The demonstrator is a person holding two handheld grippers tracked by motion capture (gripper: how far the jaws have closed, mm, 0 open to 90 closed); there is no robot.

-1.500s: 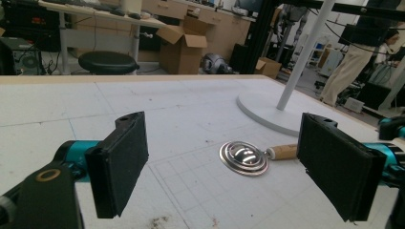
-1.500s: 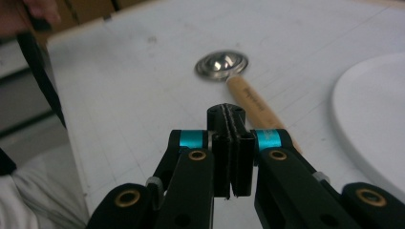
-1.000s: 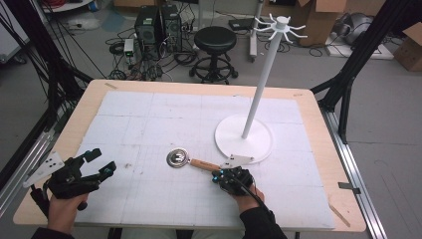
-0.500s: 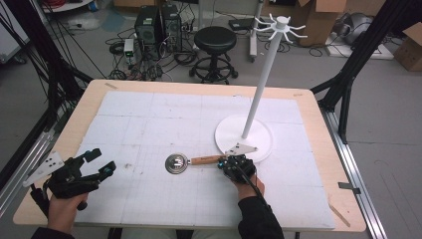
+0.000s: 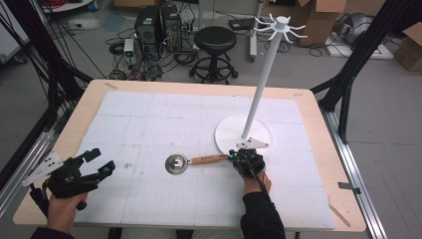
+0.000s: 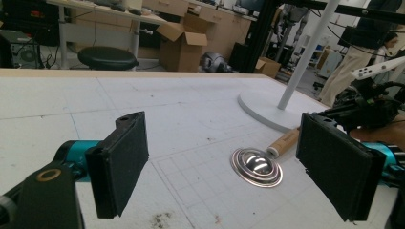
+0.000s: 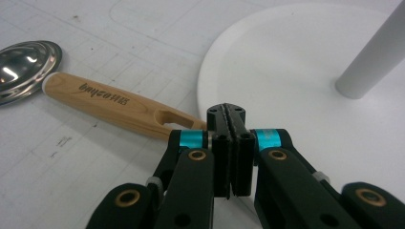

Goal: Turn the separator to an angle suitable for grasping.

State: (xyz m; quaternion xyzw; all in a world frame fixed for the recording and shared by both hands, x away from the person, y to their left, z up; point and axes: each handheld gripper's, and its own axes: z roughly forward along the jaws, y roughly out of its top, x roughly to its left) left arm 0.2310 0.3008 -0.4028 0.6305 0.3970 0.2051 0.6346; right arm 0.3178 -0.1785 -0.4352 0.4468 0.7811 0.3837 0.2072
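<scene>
**Spoon dragged toward the stand, thin hold at the handle tip**

Rightward is where the spoon point(image 5: 191, 161) has gone since a second ago: the bowl has slid across the worktop point(image 5: 149, 124) and the handle end now lies just beside the stand base point(image 5: 234, 130), the right claw point(image 5: 241, 158) having moved up with it.

Nearest the person, the left hand grips the left claw point(image 5: 97, 167) low at the worktop's near left corner, jaws spread wide and empty, aimed across toward the spoon. The right forearm reaches forward from the near edge, wrist level, its claw pointed away from the person. In the right gripper view the jaws are pressed together; the wooden handle's slotted end runs in under them, so they seem clamped on its very tip, though the contact itself is hidden.

Risk, as I judge it: so slight a purchase lets the heavy metal bowl swing or slip free on lifting. Beyond, the base rim and white pole point(image 5: 261, 82) stand close, and a swinging handle could knock them.
</scene>
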